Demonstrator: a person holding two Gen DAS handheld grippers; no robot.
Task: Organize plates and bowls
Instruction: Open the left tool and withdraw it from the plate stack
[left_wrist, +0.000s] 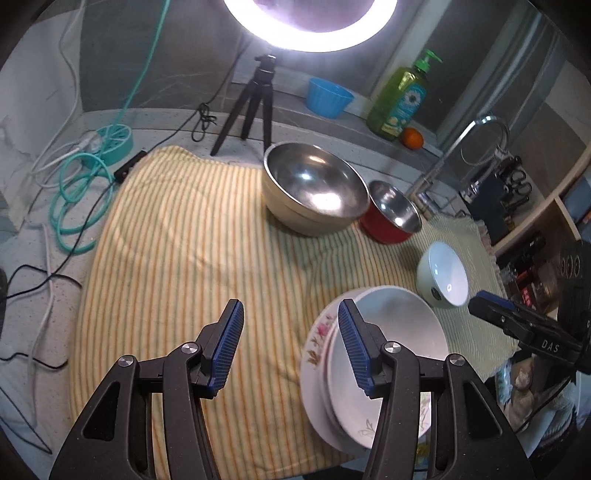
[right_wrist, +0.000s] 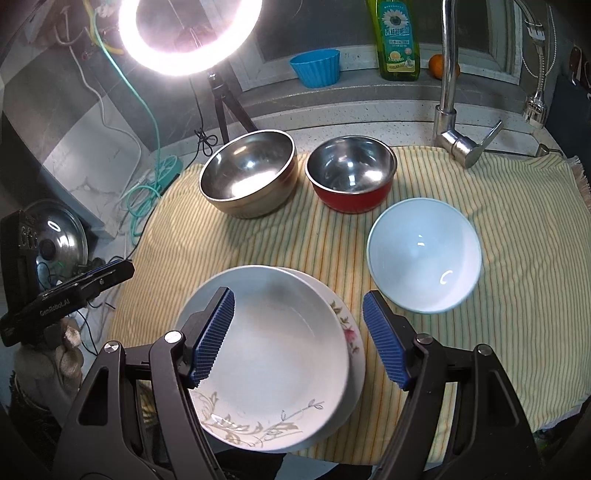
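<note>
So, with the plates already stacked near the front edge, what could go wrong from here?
1. The top plate sits off-centre on the floral plate, near the towel's front edge; a push from the open right tool might slide it off.
2. The white bowl is close to the stack and could get bumped.
3. The red bowl and large steel bowl stand almost touching, leaving little room for a finger between them.

Two stacked plates (right_wrist: 280, 347); white bowl (right_wrist: 424, 254); two steel bowls (right_wrist: 251, 173)
</note>
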